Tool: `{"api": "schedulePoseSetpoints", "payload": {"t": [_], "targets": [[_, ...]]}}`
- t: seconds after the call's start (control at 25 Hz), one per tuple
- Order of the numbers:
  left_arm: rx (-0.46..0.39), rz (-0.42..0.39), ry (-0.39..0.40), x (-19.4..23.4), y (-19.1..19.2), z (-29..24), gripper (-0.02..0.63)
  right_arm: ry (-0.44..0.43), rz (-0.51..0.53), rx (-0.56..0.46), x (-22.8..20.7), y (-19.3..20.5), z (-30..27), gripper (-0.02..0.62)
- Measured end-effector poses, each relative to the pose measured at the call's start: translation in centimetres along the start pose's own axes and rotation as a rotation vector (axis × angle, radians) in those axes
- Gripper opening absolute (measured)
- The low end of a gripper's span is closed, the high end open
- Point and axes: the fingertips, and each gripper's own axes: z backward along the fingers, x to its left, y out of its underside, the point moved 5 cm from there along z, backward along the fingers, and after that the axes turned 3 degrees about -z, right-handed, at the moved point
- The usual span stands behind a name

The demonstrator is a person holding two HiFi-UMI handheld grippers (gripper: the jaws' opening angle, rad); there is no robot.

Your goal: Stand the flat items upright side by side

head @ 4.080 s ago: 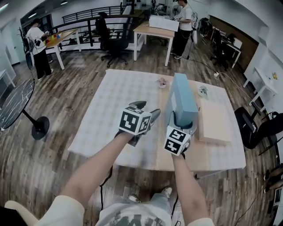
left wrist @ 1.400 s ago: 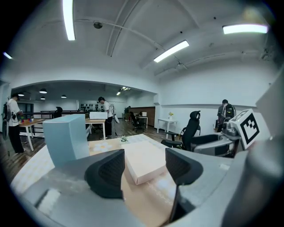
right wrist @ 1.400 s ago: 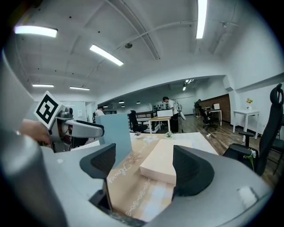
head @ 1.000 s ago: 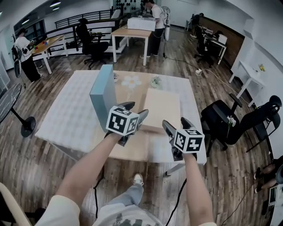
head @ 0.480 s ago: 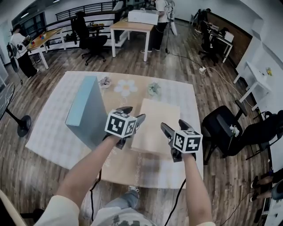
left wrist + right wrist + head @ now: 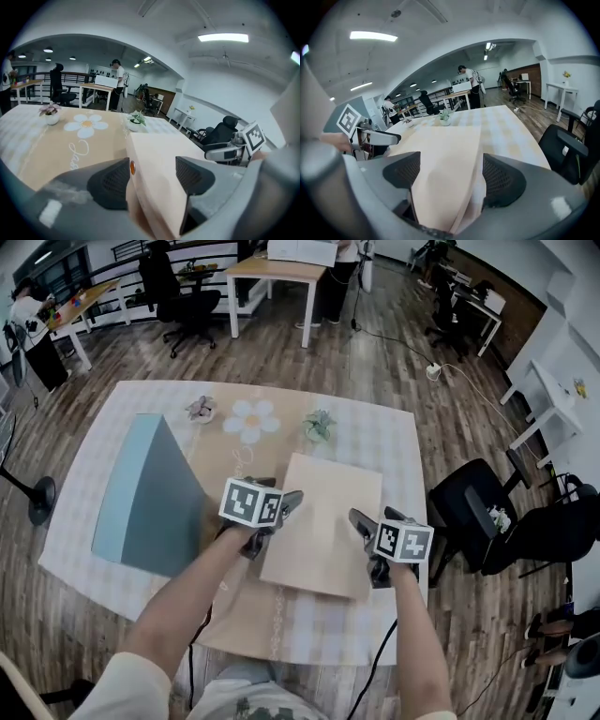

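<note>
A flat beige box [image 6: 323, 521] lies on the table [image 6: 394, 451]. A blue-grey flat box [image 6: 150, 493] stands upright to its left, apart from both grippers. My left gripper [image 6: 281, 505] is at the beige box's left edge, and my right gripper [image 6: 361, 519] is at its right edge. In the left gripper view the left gripper [image 6: 152, 176] is open with an end of the beige box [image 6: 159, 159] between the jaws. The right gripper [image 6: 450, 176] is open too, with the beige box [image 6: 445, 150] between its jaws. The blue-grey box [image 6: 363, 104] shows behind the left gripper [image 6: 370, 136].
Two small potted plants [image 6: 201, 409] [image 6: 319, 425] and a printed daisy [image 6: 251, 418] are at the table's far side. A black office chair [image 6: 469, 512] stands close to the right edge. A fan base [image 6: 37, 502] is on the floor at the left. Desks and people are far behind.
Four seconds ago my right gripper held the blue-grey box upright. That box now stands alone on the left. Both grippers have closed in on the two sides of the beige box.
</note>
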Motion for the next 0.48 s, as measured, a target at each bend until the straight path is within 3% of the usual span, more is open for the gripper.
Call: {"api": "schedulePoseSetpoints", "payload": {"t": [0.36,0.48], "targets": [[0.065,0.118,0.112,1.4,1.1,-3.9,0.31,-0.114,-0.194,0.079,-2.5,0.7,-3.9,0.428],[0.065,0.133,0.103,1.1,0.9,-4.0,0.311,-0.133,-0.213,0.094,-2.4,0.7,-4.2,0.396]]}}
